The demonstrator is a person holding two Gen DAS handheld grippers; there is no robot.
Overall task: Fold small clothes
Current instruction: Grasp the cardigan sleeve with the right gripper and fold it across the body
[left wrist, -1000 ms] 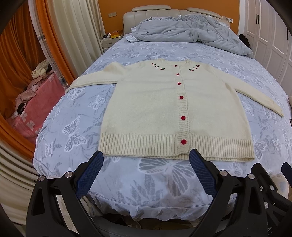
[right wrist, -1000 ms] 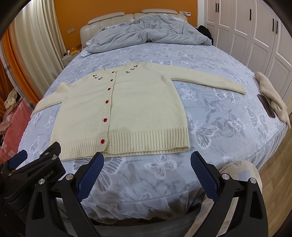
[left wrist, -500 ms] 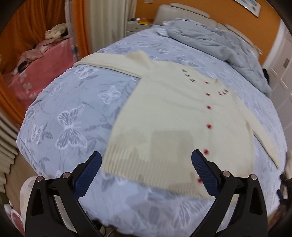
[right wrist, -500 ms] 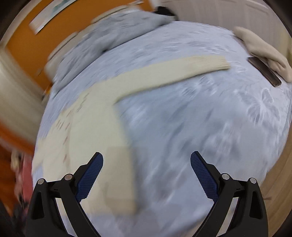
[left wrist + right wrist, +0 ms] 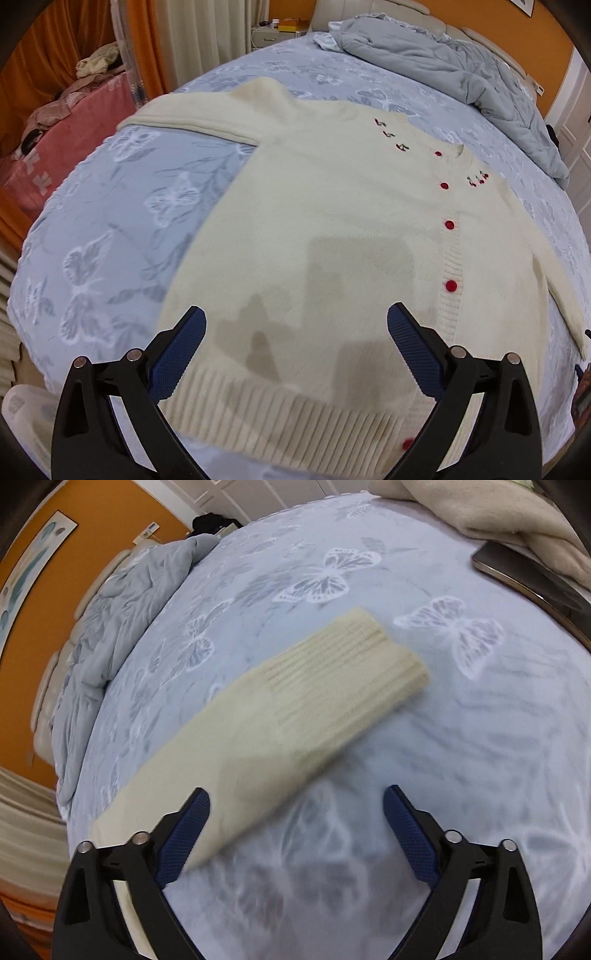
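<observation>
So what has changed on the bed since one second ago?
Both grippers moved closer and apart: the left gripper now hangs over the cardigan body, the right gripper, jaws closing on nothing, near the sleeve. Nothing is held. The cardigan stays flat.

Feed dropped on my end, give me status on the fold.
Left gripper open over cardigan. Right gripper closing, empty, nearing sleeve cuff. Cardigan flat, unfolded. Nothing blocking.

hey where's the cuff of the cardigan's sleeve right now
In the right wrist view the ribbed cuff lies flat on the butterfly bedspread, centre frame, ahead of the right tongs, with a dark phone beyond it at upper right.
</observation>
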